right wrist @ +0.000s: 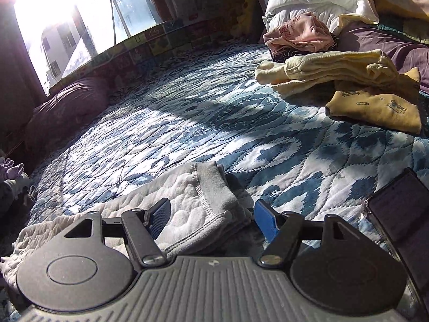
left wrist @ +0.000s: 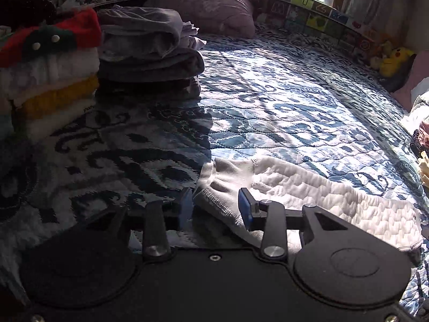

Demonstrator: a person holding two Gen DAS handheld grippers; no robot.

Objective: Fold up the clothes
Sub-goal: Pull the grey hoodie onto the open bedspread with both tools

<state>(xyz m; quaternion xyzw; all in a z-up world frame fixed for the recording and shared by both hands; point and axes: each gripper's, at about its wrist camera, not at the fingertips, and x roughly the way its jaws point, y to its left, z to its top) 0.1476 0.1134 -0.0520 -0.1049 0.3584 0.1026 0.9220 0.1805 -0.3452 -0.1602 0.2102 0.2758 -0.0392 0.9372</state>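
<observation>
A white quilted garment (left wrist: 316, 190) with a grey ribbed cuff lies flat on the blue patterned bedspread (left wrist: 281, 102). In the left wrist view my left gripper (left wrist: 215, 206) stands open, its blue pads on either side of the garment's left cuff corner, low over the cloth. In the right wrist view the same garment (right wrist: 166, 198) lies under my right gripper (right wrist: 211, 214), which is open with its pads straddling the grey cuff (right wrist: 214, 187) at the garment's right end. Neither gripper holds the cloth.
Two stacks of folded clothes (left wrist: 53, 64) (left wrist: 150, 51) stand at the left. A purple pillow (left wrist: 203, 5) lies at the far end by the window. Unfolded yellow and pink clothes (right wrist: 343, 72) pile up at the right. A dark flat object (right wrist: 399, 214) lies at the near right.
</observation>
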